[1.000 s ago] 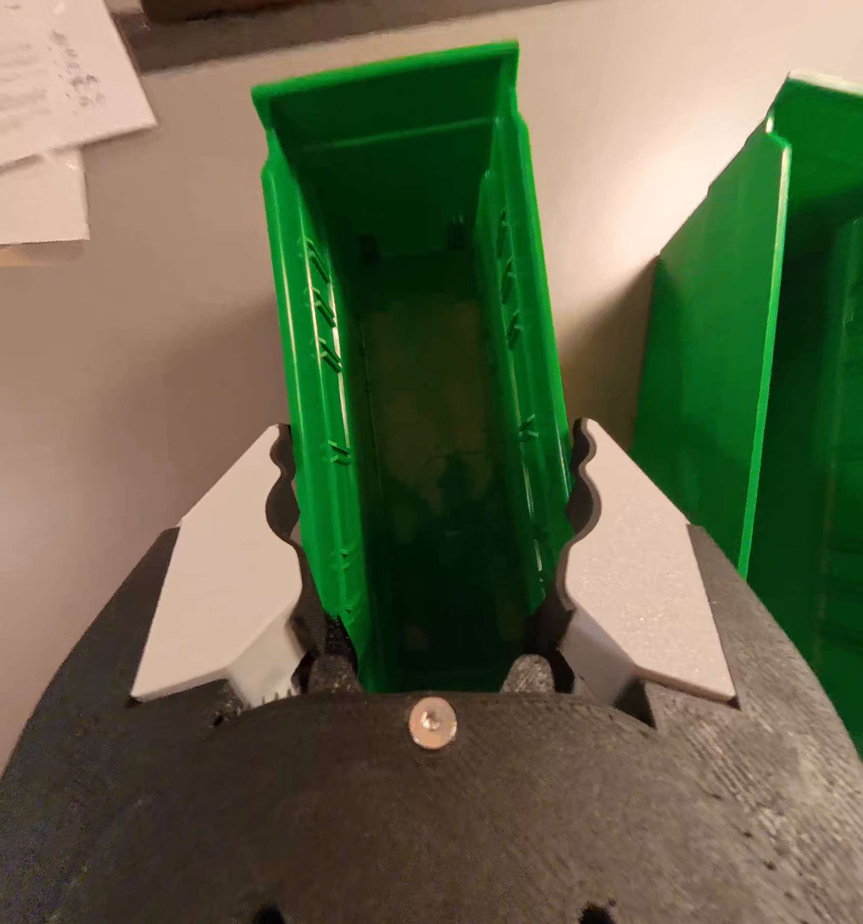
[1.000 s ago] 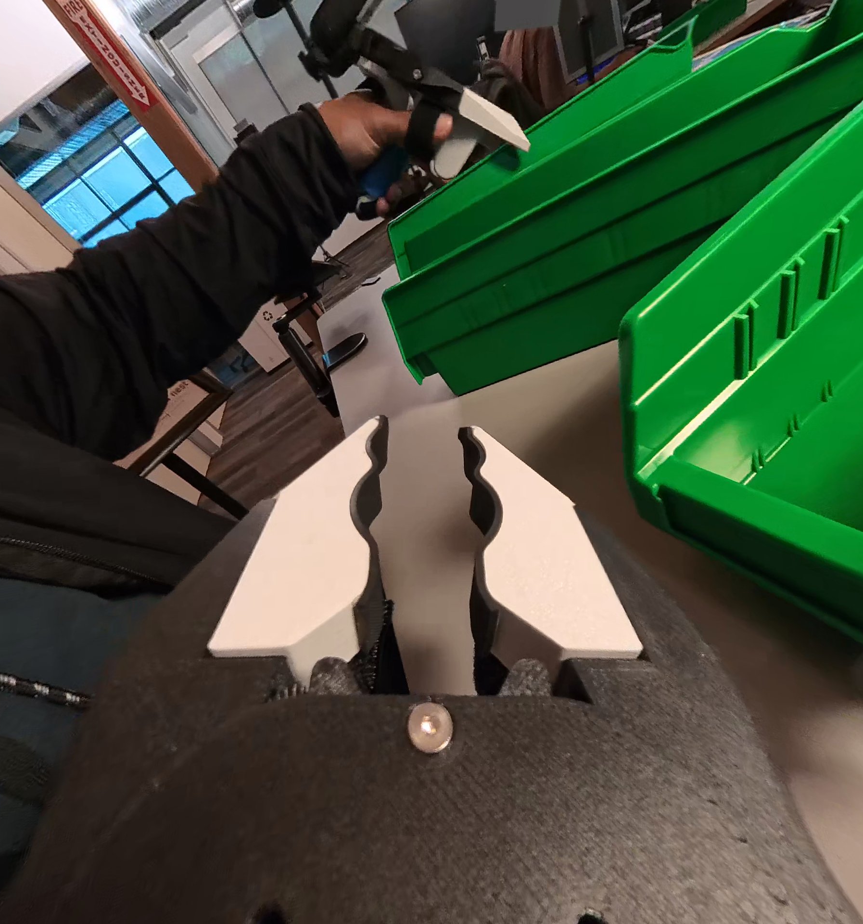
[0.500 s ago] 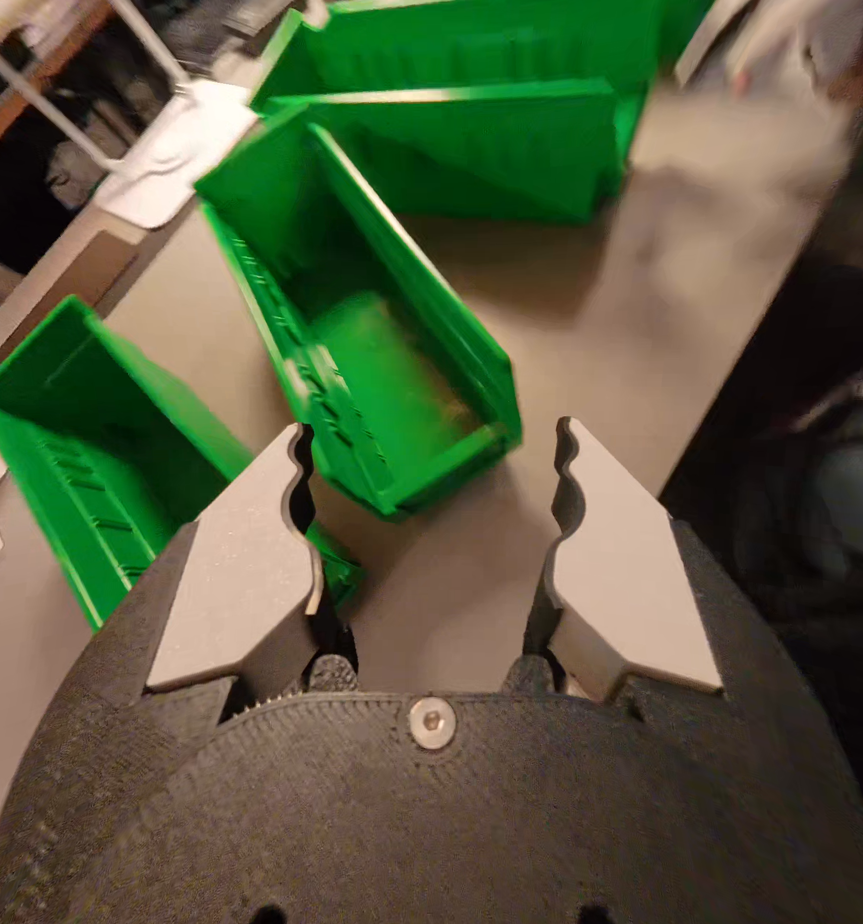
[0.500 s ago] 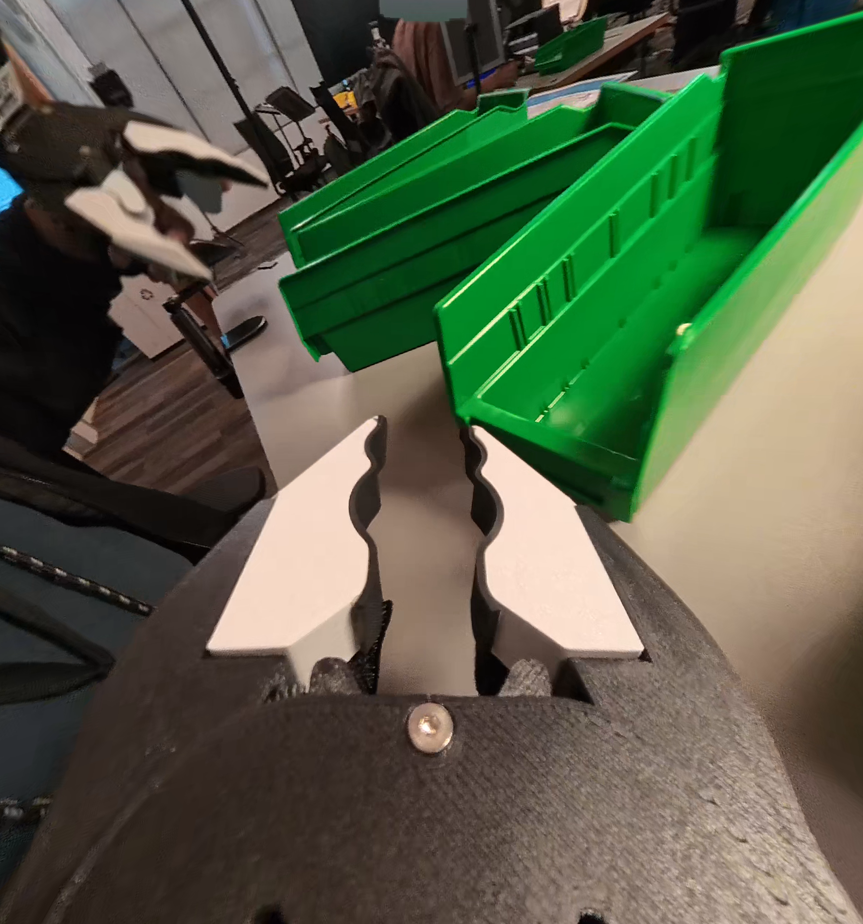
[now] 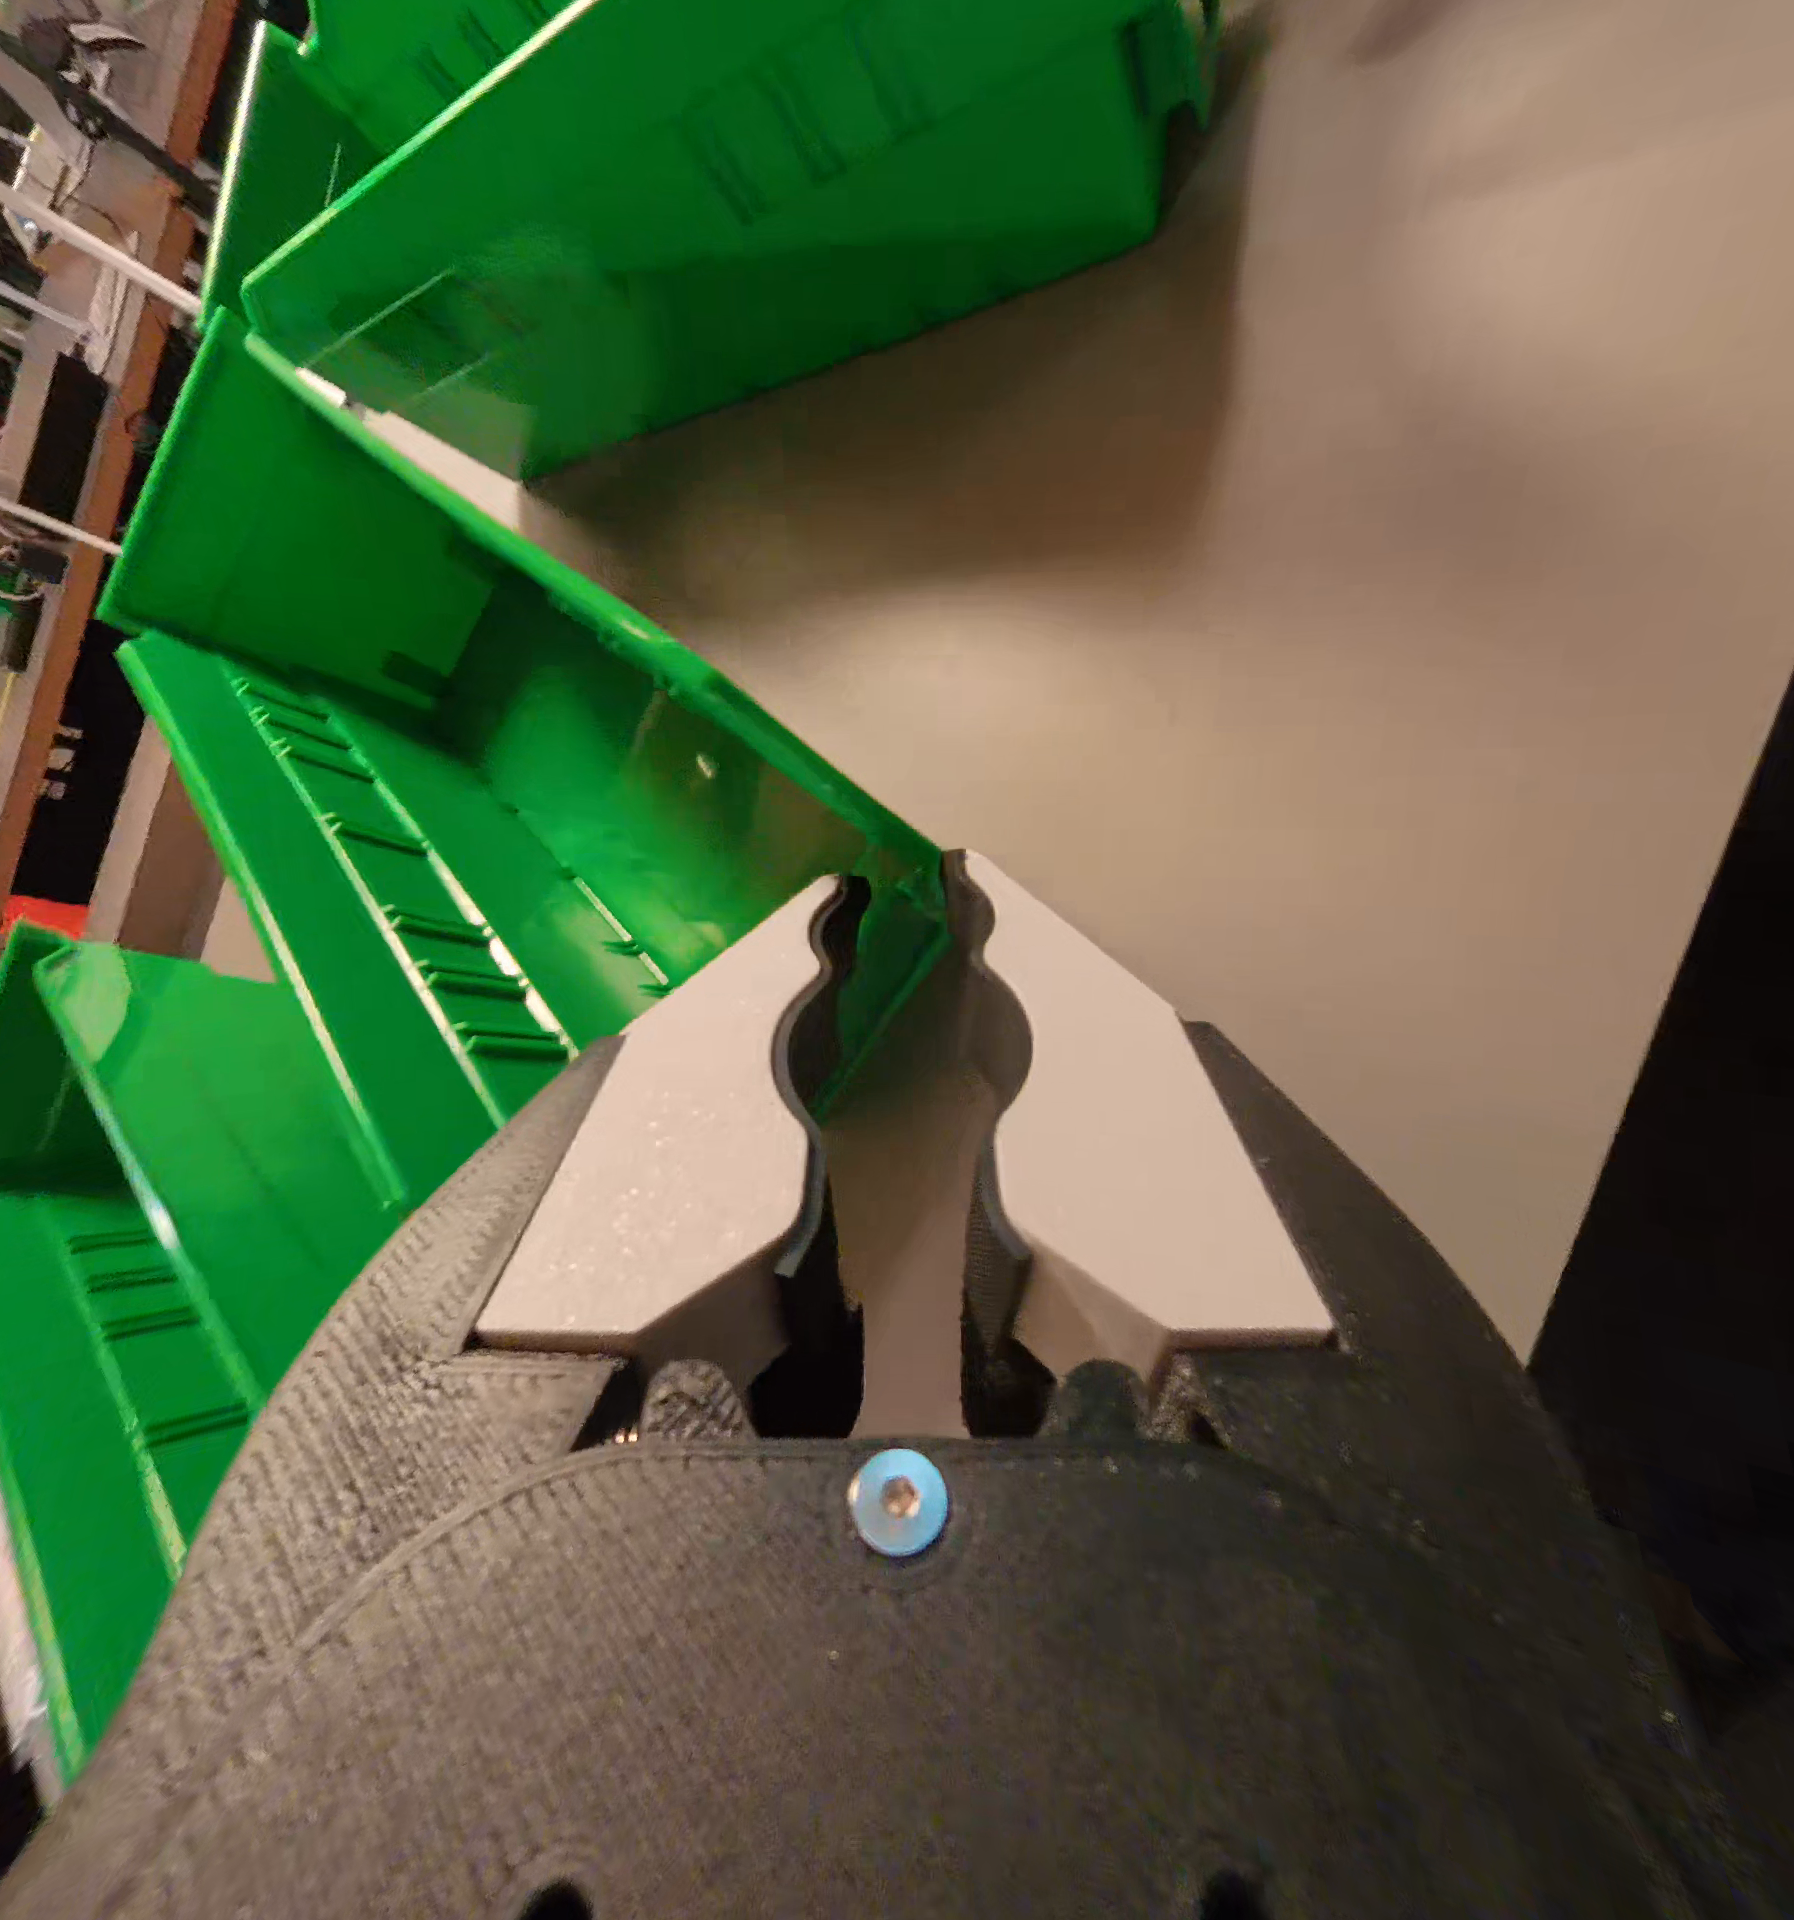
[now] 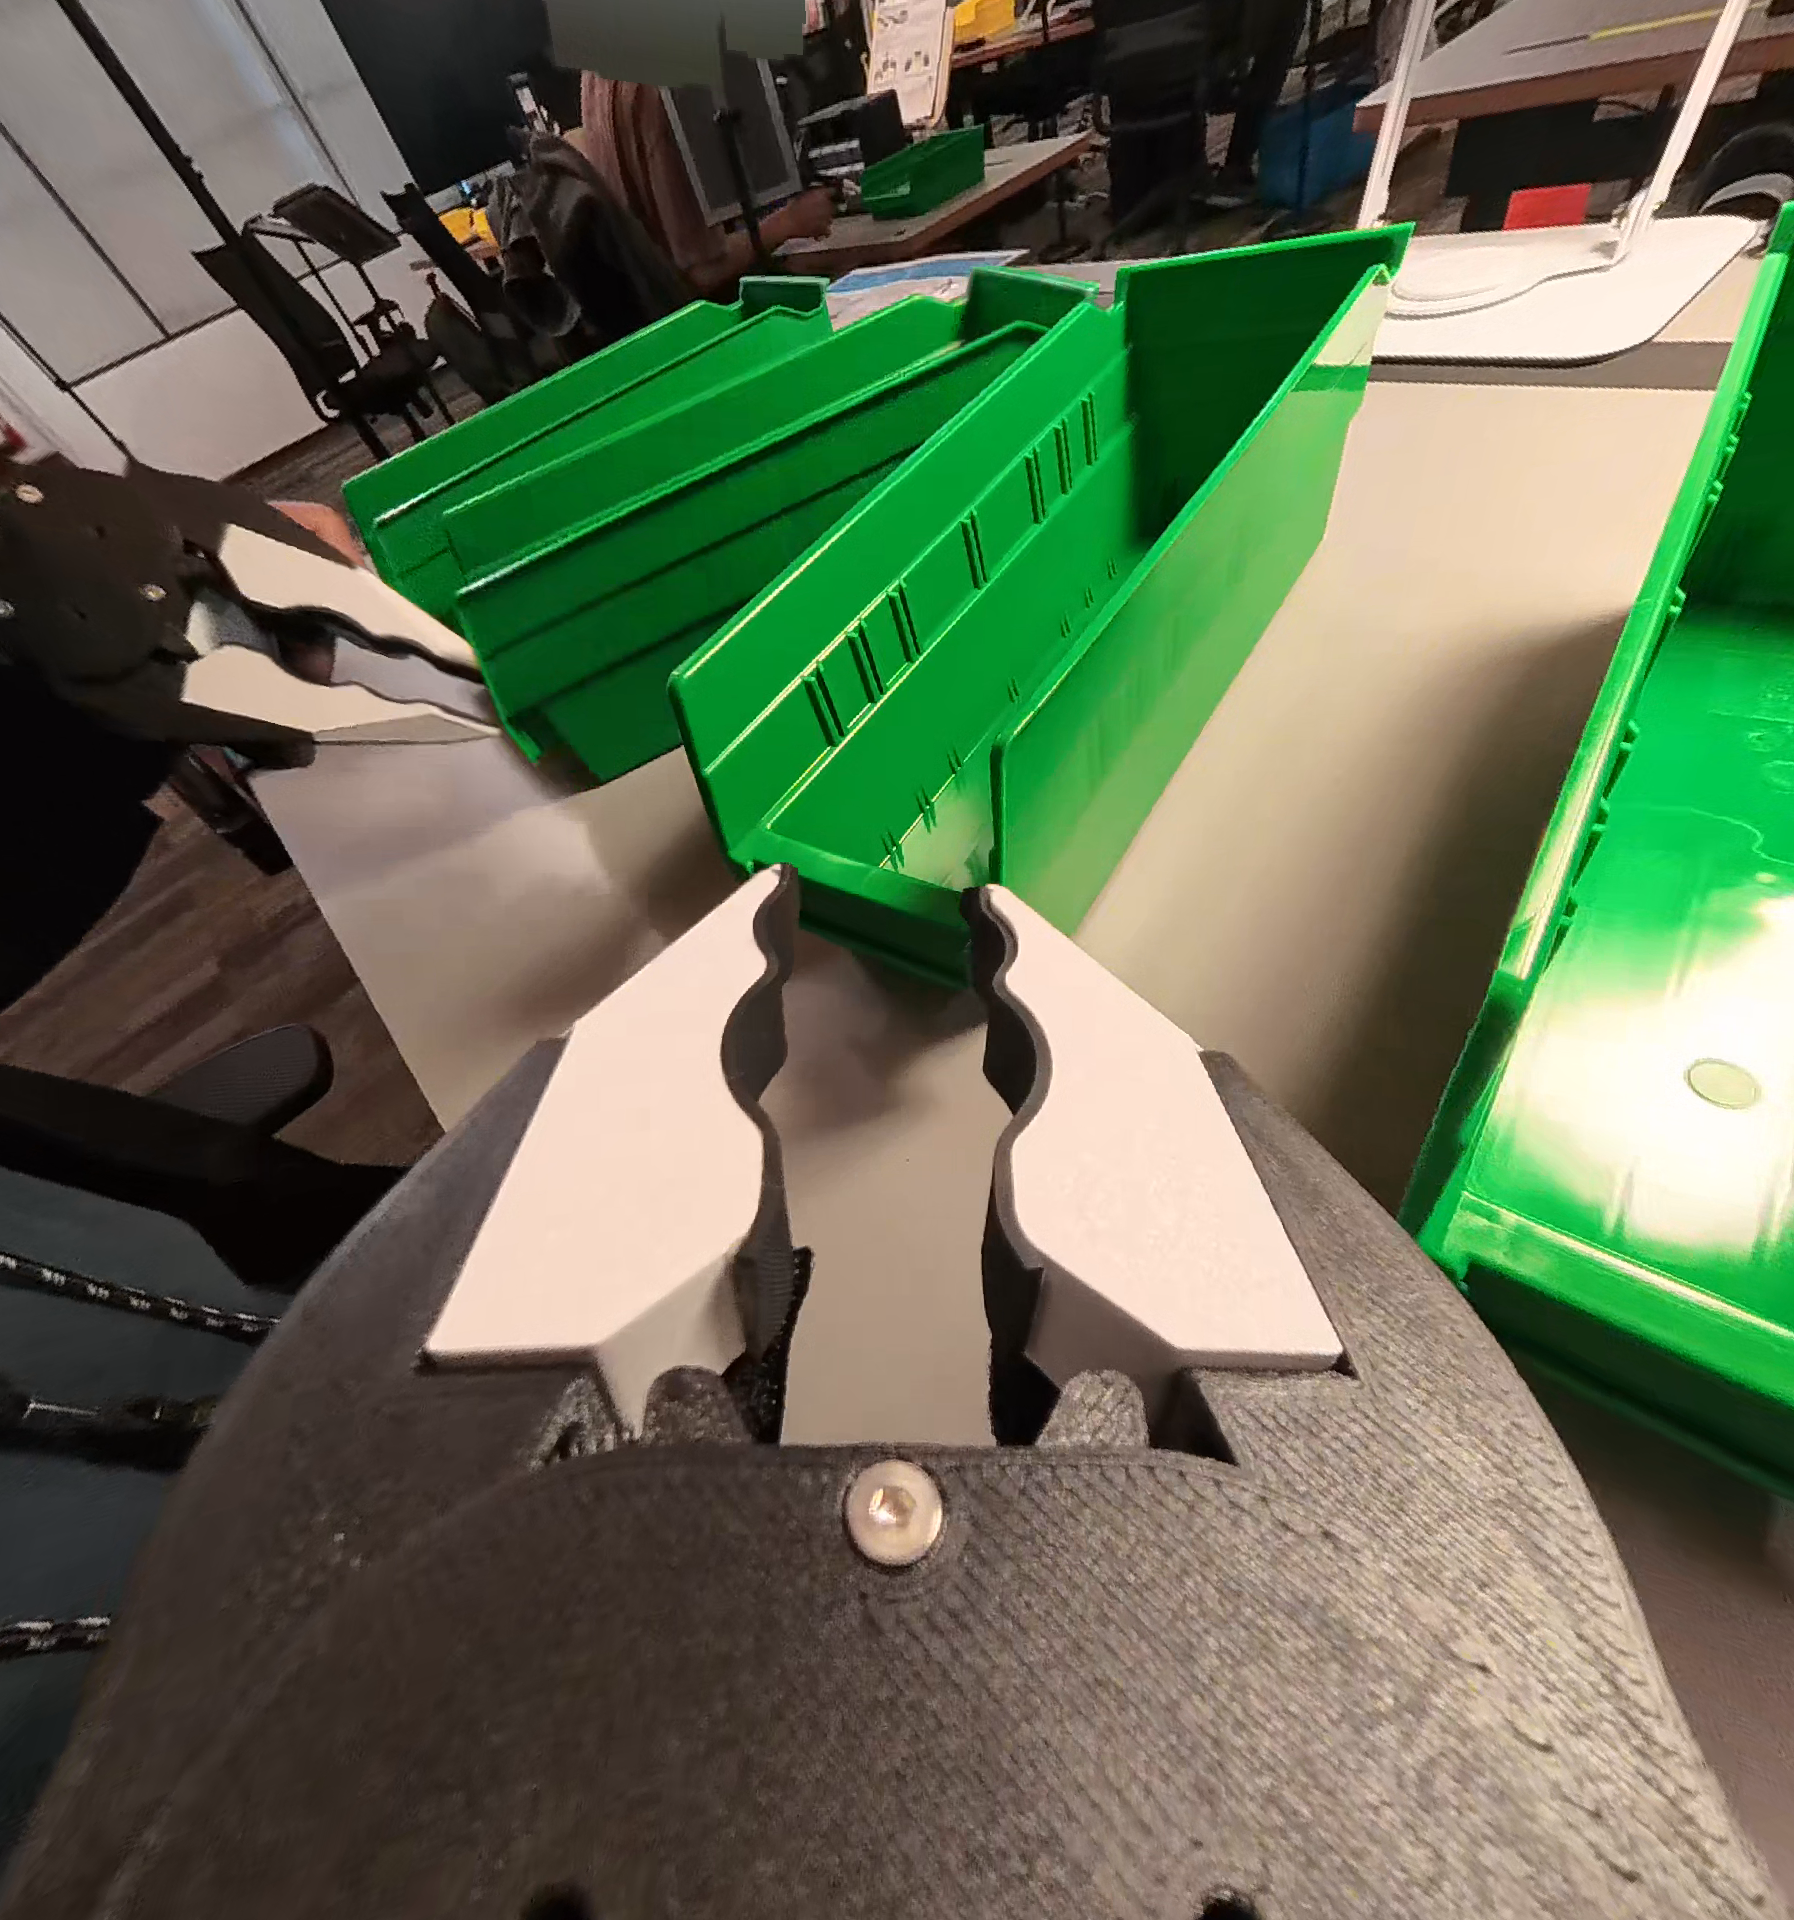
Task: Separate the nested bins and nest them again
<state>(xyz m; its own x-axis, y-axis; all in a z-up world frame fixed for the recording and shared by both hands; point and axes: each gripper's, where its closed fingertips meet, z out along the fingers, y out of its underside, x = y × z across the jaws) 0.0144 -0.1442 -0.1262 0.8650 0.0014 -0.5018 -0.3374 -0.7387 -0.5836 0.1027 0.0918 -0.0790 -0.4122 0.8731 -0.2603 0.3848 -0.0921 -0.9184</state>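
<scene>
Bins (image 6: 976, 644), glossy green plastic with ribbed walls, crowd the smooth grey table (image 5: 1288, 623). Left gripper (image 5: 898, 883) pinches one bin's thin wall; right gripper (image 6: 877, 899) hangs parted, bare.

beige table (image 6: 1340, 582) with long green bins (image 6: 976, 582), a nested stack (image 6: 612, 520) among them

Bin at right (image 6: 1703, 831): cut off by the right edge of the right wrist view, far wall unseen.
Nearest left bin (image 5: 93, 1351): cut by the left edge of the left wrist view.
Left claw (image 6: 467, 691): tips blurred against the stacked bins (image 6: 664, 499).
Background person (image 6: 644, 156): head covered by a patch.
</scene>
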